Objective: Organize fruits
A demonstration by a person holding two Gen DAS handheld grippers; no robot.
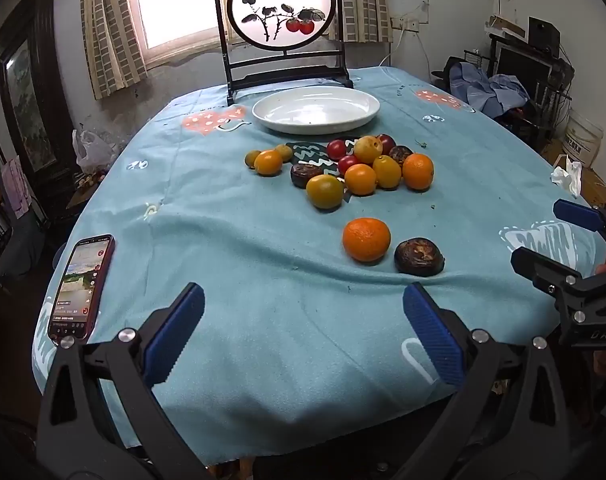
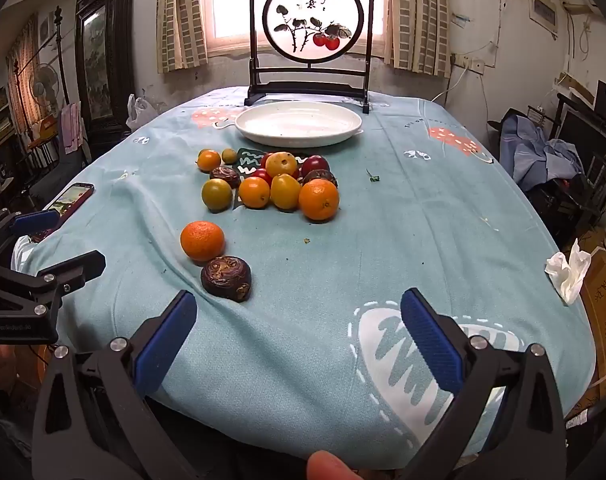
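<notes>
A pile of several oranges, yellow and red fruits (image 1: 367, 166) (image 2: 277, 184) lies mid-table in front of an empty white plate (image 1: 317, 110) (image 2: 299, 123). Closer, a lone orange (image 1: 366, 239) (image 2: 202, 240) sits beside a dark brown fruit (image 1: 419, 257) (image 2: 226, 278). My left gripper (image 1: 303, 316) is open and empty above the near table edge. My right gripper (image 2: 299, 316) is open and empty, just right of the dark fruit. Each gripper shows at the edge of the other's view, the right one (image 1: 559, 236) and the left one (image 2: 59, 240).
A phone (image 1: 82, 286) (image 2: 69, 200) with a lit screen lies at the table's left edge. A framed round painting stand (image 1: 281, 28) (image 2: 313, 36) rises behind the plate. A crumpled tissue (image 2: 569, 274) lies at the right edge. Blue cloth (image 1: 263, 248) covers the table.
</notes>
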